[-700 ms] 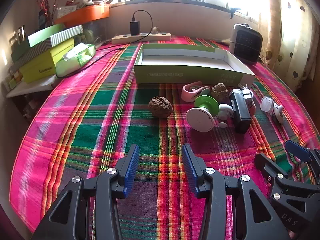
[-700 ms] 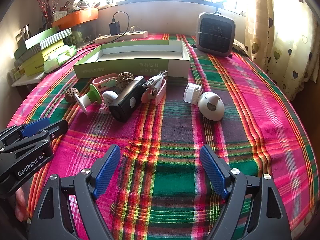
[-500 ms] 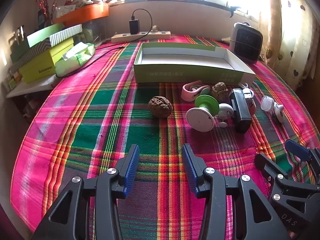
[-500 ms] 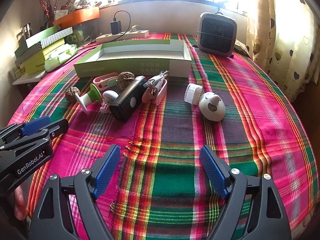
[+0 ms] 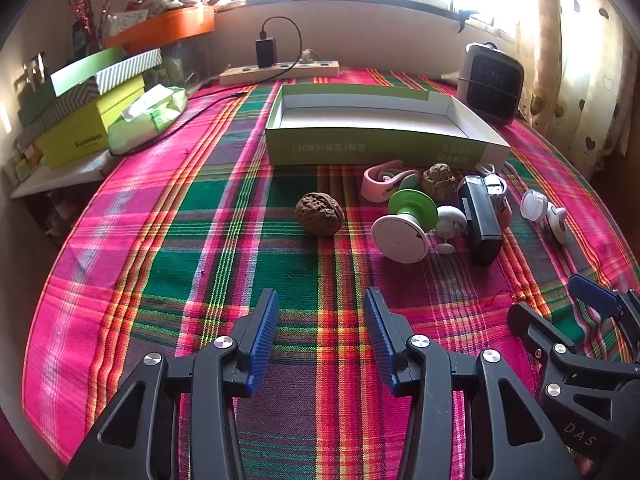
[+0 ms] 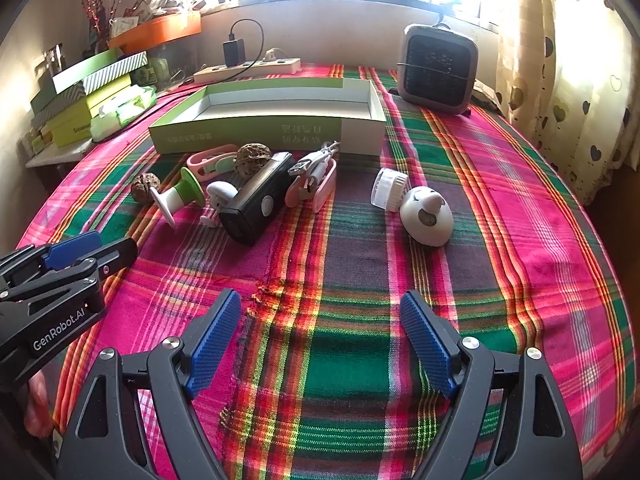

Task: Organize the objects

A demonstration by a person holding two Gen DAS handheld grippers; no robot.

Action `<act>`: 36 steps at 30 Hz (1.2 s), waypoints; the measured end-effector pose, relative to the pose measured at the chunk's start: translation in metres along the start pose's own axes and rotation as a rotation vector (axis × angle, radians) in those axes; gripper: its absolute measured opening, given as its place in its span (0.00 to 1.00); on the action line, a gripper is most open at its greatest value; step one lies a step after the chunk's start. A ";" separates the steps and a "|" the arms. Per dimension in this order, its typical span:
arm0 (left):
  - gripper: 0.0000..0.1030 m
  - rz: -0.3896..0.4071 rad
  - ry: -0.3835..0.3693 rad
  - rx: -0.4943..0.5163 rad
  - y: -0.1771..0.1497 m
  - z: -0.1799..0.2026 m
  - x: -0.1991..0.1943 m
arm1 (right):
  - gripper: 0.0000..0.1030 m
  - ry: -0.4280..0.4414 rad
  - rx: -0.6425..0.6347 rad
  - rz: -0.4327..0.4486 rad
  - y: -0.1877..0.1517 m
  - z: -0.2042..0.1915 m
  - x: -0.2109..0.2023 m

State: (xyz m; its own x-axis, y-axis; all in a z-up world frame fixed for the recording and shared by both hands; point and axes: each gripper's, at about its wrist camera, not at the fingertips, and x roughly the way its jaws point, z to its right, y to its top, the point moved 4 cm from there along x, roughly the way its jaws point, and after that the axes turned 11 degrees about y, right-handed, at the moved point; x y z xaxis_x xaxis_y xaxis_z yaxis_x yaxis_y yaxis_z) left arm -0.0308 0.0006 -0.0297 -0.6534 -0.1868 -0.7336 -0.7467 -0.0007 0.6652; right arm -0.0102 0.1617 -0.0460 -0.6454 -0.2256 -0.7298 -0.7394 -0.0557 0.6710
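A shallow green box [image 5: 376, 144] [image 6: 276, 136] stands open on the plaid cloth. In front of it lie small items: a walnut [image 5: 319, 213] [image 6: 145, 187] apart at the left, a second walnut [image 5: 439, 176] [image 6: 252, 159], a pink clip [image 5: 382, 182], a green-and-white spool [image 5: 404, 224] [image 6: 178, 196], a black device [image 5: 480, 220] [image 6: 256, 204], a pink cable holder [image 6: 314, 184], a clear cap [image 6: 388, 189] and a white rounded gadget [image 6: 426, 216]. My left gripper [image 5: 320, 328] hovers open short of the walnut. My right gripper [image 6: 320, 332] is wide open over bare cloth.
A grey heater [image 6: 438, 68] stands at the back right, a power strip [image 5: 280, 72] with a charger along the back wall. Stacked boxes [image 5: 80, 120] and a tissue pack [image 5: 148, 118] sit at the left edge. A curtain [image 6: 580, 80] hangs on the right.
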 end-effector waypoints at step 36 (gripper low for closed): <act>0.42 0.003 -0.005 0.019 0.007 0.002 0.003 | 0.80 0.010 -0.011 -0.020 0.006 -0.001 0.007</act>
State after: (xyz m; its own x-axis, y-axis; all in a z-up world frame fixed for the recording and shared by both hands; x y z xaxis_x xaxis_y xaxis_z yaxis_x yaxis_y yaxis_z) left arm -0.0386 0.0021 -0.0274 -0.6564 -0.1820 -0.7321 -0.7467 0.0187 0.6649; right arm -0.0194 0.1589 -0.0469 -0.6288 -0.2342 -0.7415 -0.7495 -0.0713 0.6581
